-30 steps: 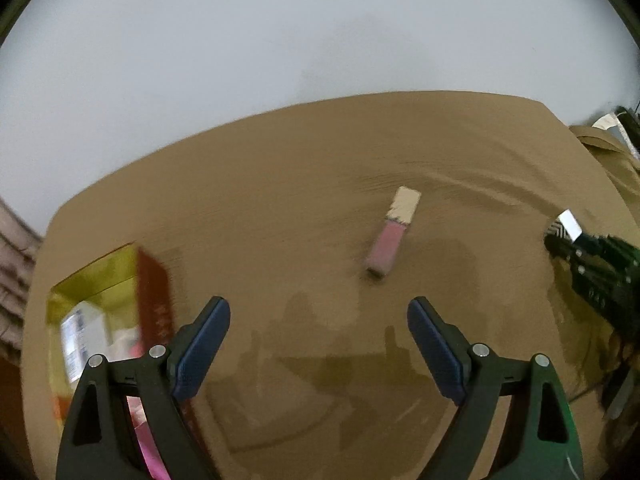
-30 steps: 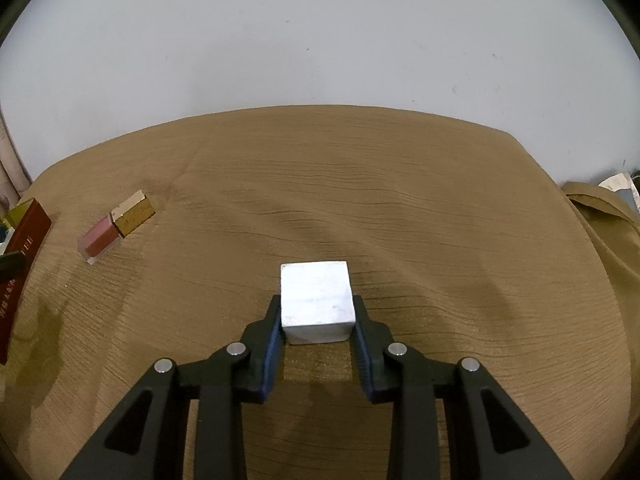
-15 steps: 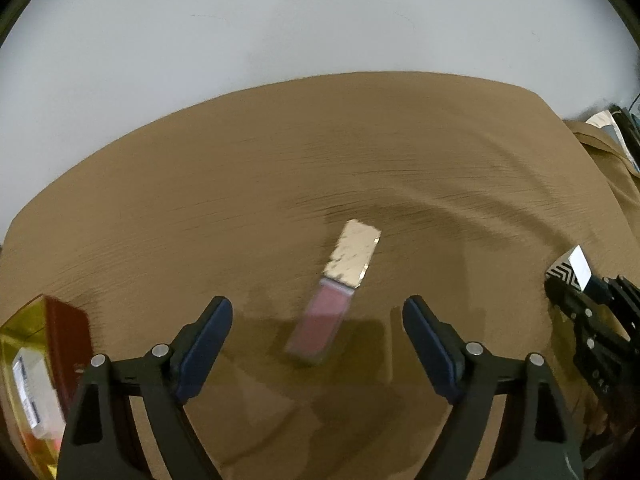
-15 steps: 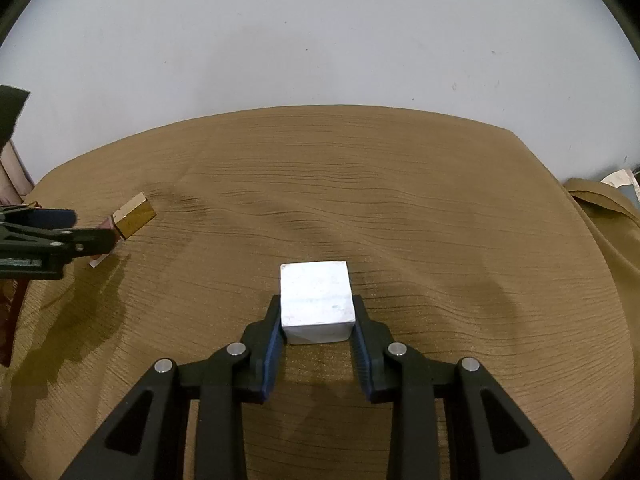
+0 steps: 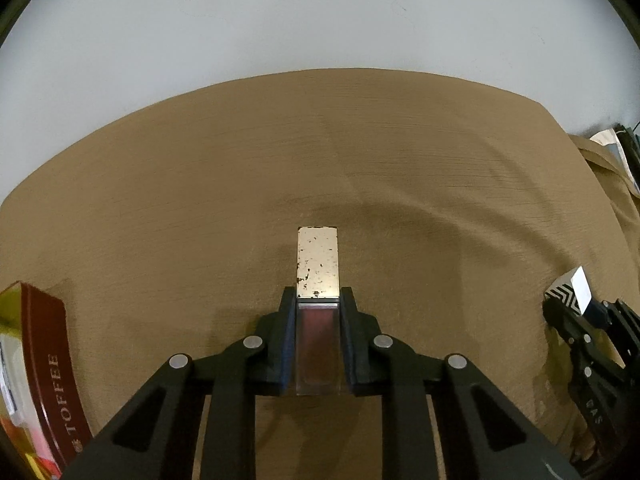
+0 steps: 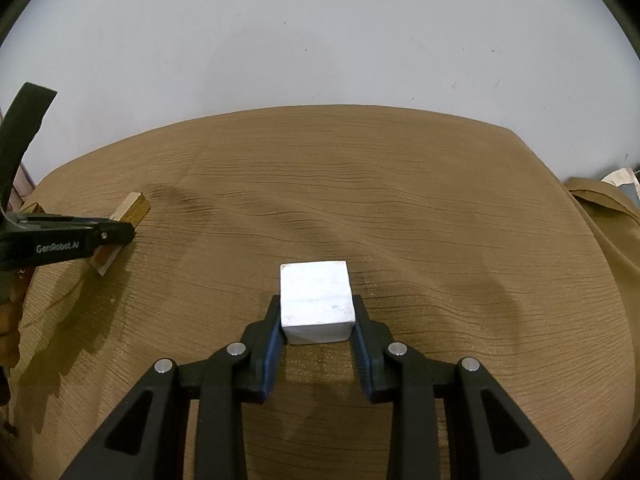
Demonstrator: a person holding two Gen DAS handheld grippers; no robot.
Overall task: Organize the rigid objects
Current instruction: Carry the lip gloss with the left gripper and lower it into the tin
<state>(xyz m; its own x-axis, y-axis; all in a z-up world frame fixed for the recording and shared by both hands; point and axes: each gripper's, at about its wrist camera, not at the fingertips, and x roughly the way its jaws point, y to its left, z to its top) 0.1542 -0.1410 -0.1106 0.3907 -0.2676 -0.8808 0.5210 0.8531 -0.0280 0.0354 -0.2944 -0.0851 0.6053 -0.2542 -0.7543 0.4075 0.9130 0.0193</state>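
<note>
My left gripper (image 5: 317,300) is shut on a lip gloss tube (image 5: 317,264) with a pink clear body and a worn gold cap that sticks out forward past the fingertips. The tube lies low over the brown cloth. In the right wrist view the same tube (image 6: 130,210) shows at far left, held by the left gripper (image 6: 120,232). My right gripper (image 6: 317,308) is shut on a white cube (image 6: 316,300) resting on the cloth. The right gripper also shows at the right edge of the left wrist view (image 5: 568,304).
A brown ribbed cloth (image 6: 400,220) covers the table. A maroon and yellow toffee box (image 5: 44,368) lies at the left edge of the left wrist view. A white wall stands behind the table. Folded cloth and some items (image 6: 616,184) sit past the right edge.
My left gripper moved forward onto the lip gloss tube and closed on its pink body. The right gripper held still with the white cube.
</note>
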